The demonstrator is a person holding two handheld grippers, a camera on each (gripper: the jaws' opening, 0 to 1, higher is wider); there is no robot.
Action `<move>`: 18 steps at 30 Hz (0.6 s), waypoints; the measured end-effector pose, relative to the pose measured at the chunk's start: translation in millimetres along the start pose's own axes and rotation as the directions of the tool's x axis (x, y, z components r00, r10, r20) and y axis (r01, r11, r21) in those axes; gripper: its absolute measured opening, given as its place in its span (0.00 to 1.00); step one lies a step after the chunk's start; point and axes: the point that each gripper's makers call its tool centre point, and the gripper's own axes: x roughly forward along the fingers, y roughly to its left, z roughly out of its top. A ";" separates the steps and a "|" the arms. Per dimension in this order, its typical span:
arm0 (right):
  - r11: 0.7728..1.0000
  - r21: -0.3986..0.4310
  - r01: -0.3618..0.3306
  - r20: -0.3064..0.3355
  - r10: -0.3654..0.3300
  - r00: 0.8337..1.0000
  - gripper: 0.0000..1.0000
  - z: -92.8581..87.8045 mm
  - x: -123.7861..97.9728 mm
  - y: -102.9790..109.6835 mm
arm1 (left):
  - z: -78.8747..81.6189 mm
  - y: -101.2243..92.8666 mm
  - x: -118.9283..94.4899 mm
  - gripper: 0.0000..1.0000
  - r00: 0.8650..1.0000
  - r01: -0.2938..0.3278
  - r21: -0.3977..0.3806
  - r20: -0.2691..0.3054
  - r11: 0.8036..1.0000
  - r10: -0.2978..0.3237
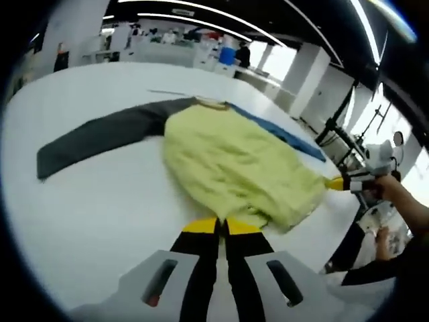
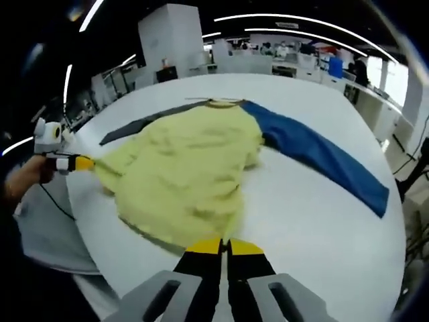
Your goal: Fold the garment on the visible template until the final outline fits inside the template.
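Both grippers are closed on the garment's (image 1: 234, 164) hem: left gripper (image 1: 221, 227) and right gripper (image 2: 224, 247) at opposite bottom corners, low over the table (image 1: 100, 208).

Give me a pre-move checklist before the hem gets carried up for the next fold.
1. Left gripper shut on garment hem: ok, jaws together at the fabric edge.
2. Right gripper shut on hem: ok, jaws together at the fabric.
3. Grey sleeve spread flat on table: ok.
4. Blue sleeve spread flat: ok.
5. Yellow body smooth: not ok, rumpled.
6. Template outline located: cannot tell.
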 end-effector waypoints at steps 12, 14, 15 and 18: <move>0.999 0.035 -0.012 -0.038 0.013 0.999 0.00 -15.4 -11.5 15.4 | -6.2 19.1 -19.7 0.00 0.999 -0.007 0.038 -0.036 0.999 0.008; 0.999 0.033 -0.006 -0.051 0.008 0.999 0.00 -20.3 -10.3 16.5 | -13.3 21.7 -19.3 0.00 0.998 -0.008 0.038 -0.057 0.999 0.010; 0.999 0.035 -0.005 -0.058 0.007 0.998 0.00 -23.5 -9.6 17.6 | -17.4 23.4 -19.1 0.00 0.998 -0.012 0.043 -0.069 0.999 0.015; 0.999 0.038 -0.002 -0.075 0.005 0.997 0.00 -31.2 -7.3 20.6 | -27.9 25.3 -18.6 0.00 0.995 -0.020 0.045 -0.094 0.999 0.024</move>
